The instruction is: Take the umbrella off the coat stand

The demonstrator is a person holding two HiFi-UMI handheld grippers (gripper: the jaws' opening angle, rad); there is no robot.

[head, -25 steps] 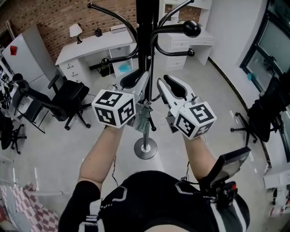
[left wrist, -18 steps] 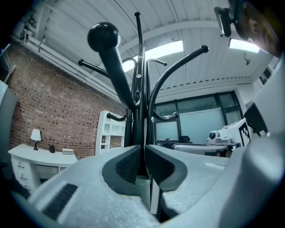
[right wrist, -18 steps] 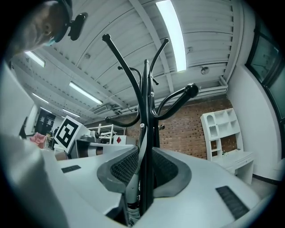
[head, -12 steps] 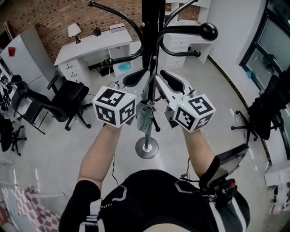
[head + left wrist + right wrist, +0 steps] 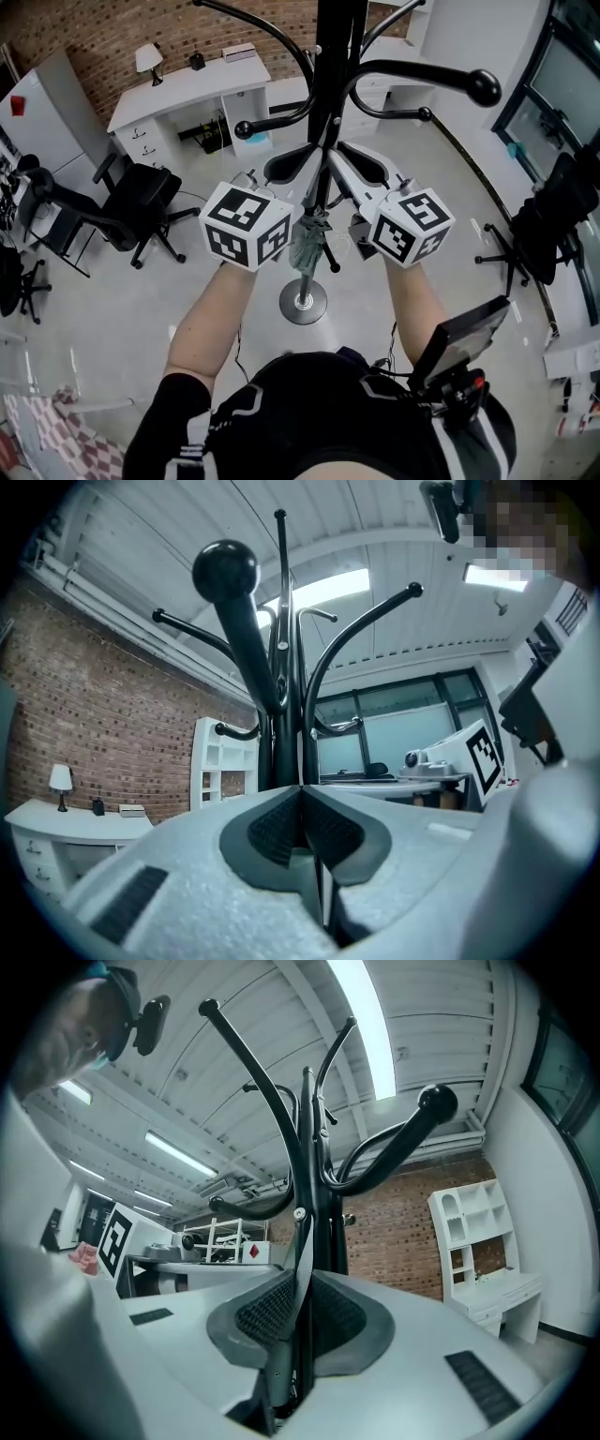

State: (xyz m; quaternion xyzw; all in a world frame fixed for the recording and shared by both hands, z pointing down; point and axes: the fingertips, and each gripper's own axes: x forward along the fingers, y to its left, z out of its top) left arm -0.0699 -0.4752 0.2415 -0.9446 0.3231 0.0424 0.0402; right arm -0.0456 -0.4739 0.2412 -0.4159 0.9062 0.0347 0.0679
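Note:
The black coat stand (image 5: 330,94) rises in front of me, its round base (image 5: 303,305) on the floor. A folded grey-green umbrella (image 5: 307,248) hangs against the pole, between my two marker cubes. My right gripper (image 5: 334,157) (image 5: 305,1274) is shut on the umbrella's thin grey strap (image 5: 298,1241), which runs down between its pads. My left gripper (image 5: 302,155) (image 5: 302,787) is shut, tips touching beside the pole. A sliver of grey-green fabric (image 5: 300,857) shows in the gap behind those tips; I cannot tell whether it is gripped.
Curved hook arms with ball ends (image 5: 484,87) spread out above both grippers. A black office chair (image 5: 141,202) stands at the left, a white desk (image 5: 187,89) behind it, another dark chair (image 5: 544,225) by the window at the right. A black device (image 5: 464,342) hangs at my waist.
Both grippers have drawn closer together at the pole, the right one moving up and left. The umbrella has stayed between them. My head view has shifted, so the stand's arms appear further right.

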